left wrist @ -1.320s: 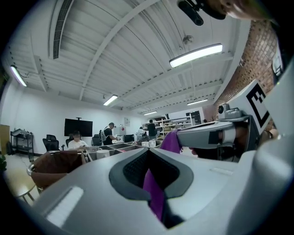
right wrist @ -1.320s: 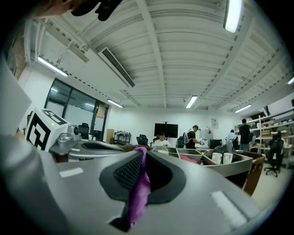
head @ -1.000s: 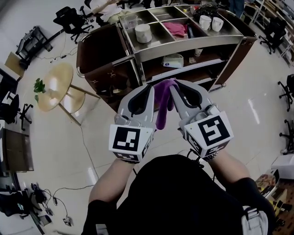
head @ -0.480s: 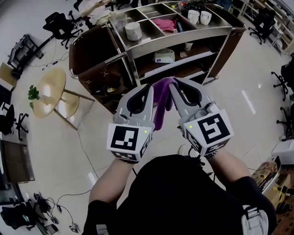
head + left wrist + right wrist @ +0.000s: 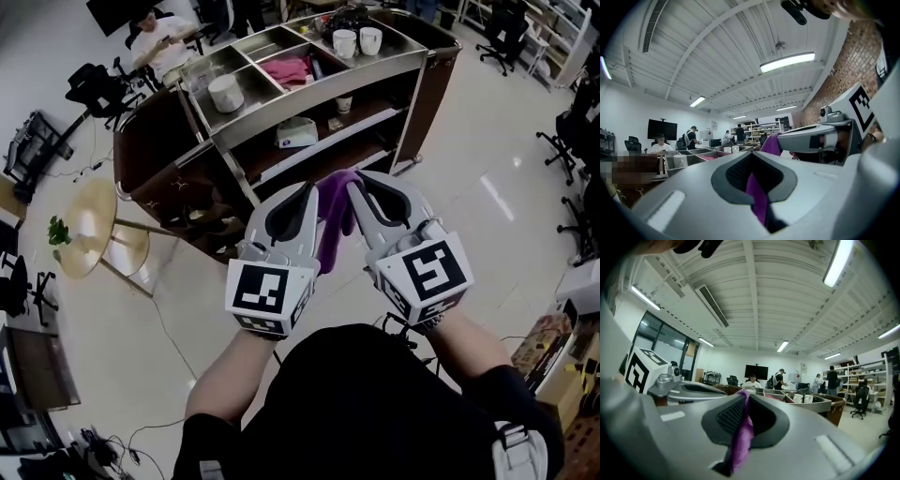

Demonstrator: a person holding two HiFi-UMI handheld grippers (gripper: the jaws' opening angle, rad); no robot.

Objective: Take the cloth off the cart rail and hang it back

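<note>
Two tools, one cloth: the left tool (image 5: 312, 190) and the right tool (image 5: 357, 186) stand side by side with their tips nearly meeting, each clamped tight on the purple cloth (image 5: 330, 230). The cloth is off the cart (image 5: 314, 97), held in the air in front of the person. It is bunched at the tips and trails down between the two tool bodies. The cart stands beyond, apart from both tools.

Risks, as I judge them:
- The grips sit close together, so the cloth is a narrow bunch. Laid over a rail like that, it may drape unevenly and slide off the heavier side.
- If one tool releases early, the loose end could drop to the floor or snag on a shelf edge.
- A wide swing over the top could clip the white cups (image 5: 358, 41).

Hard to make out:
- The cloth's lower end passes between the tool bodies, so its full length is unclear.
- Each gripper view shows only a strip of fabric pinched in the jaw notch.
- The bar at the cart's left end (image 5: 159, 169) may be the rail — cannot tell.
</note>
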